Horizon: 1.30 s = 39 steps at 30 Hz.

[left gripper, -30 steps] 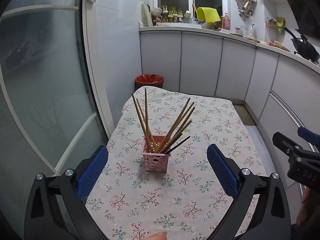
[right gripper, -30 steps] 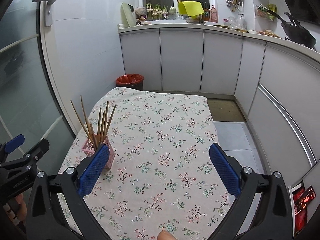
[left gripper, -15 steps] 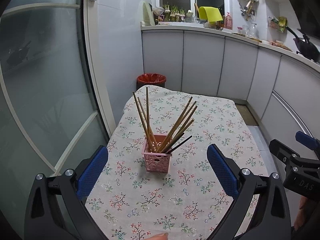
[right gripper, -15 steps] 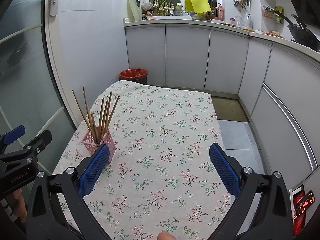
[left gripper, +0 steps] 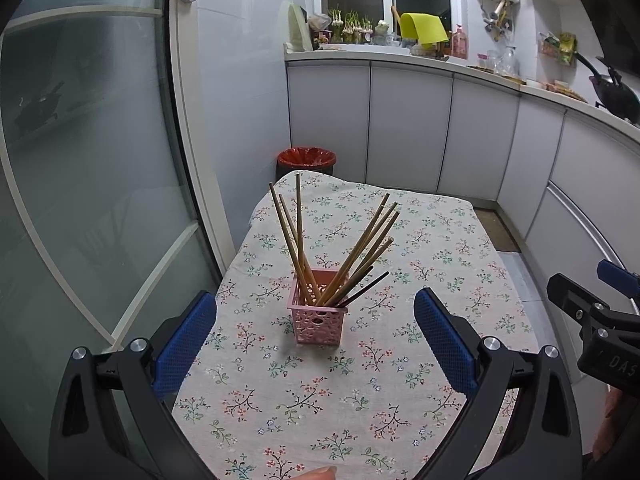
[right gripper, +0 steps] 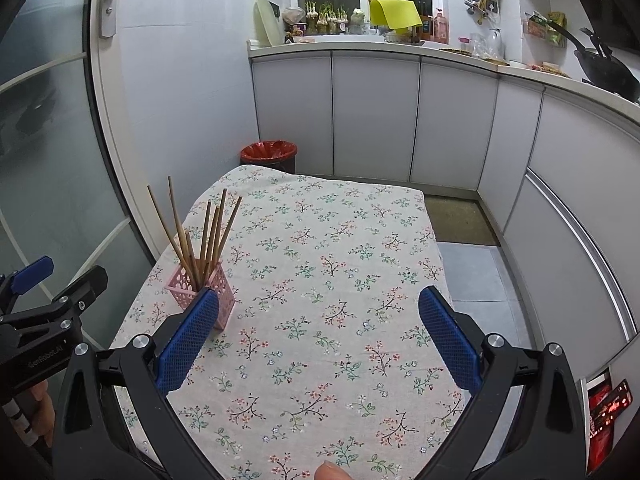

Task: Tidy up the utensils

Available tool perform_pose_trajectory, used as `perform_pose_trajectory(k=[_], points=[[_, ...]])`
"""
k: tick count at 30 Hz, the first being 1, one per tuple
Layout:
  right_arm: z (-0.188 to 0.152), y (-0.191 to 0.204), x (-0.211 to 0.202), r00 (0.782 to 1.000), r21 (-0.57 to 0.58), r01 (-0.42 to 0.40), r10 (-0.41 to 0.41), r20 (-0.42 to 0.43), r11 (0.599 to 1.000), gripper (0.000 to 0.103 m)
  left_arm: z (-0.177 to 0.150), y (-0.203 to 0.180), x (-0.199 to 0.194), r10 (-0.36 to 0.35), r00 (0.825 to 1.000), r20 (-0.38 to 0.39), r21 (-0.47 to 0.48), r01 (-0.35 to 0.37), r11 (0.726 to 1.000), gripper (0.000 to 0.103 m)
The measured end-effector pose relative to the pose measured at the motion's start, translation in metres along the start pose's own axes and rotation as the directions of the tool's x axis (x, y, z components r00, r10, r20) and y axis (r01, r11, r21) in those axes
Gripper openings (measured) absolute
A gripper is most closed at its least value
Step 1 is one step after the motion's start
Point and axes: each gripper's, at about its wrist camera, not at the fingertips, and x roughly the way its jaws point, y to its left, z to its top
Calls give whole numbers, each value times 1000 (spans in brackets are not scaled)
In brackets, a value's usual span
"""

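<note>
Chopsticks (left gripper: pixel 320 256): brown, one dark, fanned upright
Basket (left gripper: pixel 318 314): pink, pierced, on worktop (left gripper: pixel 420 240)
Left gripper (left gripper: pixel 316 332): jaws wide apart, empty
Right gripper (right gripper: pixel 318 332): jaws wide apart, empty

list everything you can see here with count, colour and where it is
chopsticks: about nine, mostly tan and one dark, standing fanned out in the basket
basket: one, pink, perforated, on the tablecloth's left part
tablecloth: one, pale with a floral print, covering the table
waste bin: one, dark with a red liner, on the floor beyond the table
wok: one, black, on the counter at right
cutting mat: one, yellow, propped by the window
left tongs: one, black with blue pads, open, empty, facing the basket
right tongs: one, black with blue pads, open, empty, over the tablecloth
</note>
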Motion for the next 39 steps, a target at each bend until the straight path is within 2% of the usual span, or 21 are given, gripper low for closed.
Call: perform_pose_trajectory(k=[29, 37, 39], points=[[0, -1, -3, 1000, 4, 1, -1, 7, 1000, 96, -1, -4, 3, -8, 1000, -19, 11, 8, 1000, 96], [0, -2, 0, 1000, 4, 7, -7, -2, 1000, 96, -3, -2, 13, -22, 999, -48, 14, 23, 1000, 96], [1, -3, 3, 1000, 9, 10, -10, -9, 1000, 96, -5, 4, 23, -49, 998, -49, -13, 49, 999, 96]])
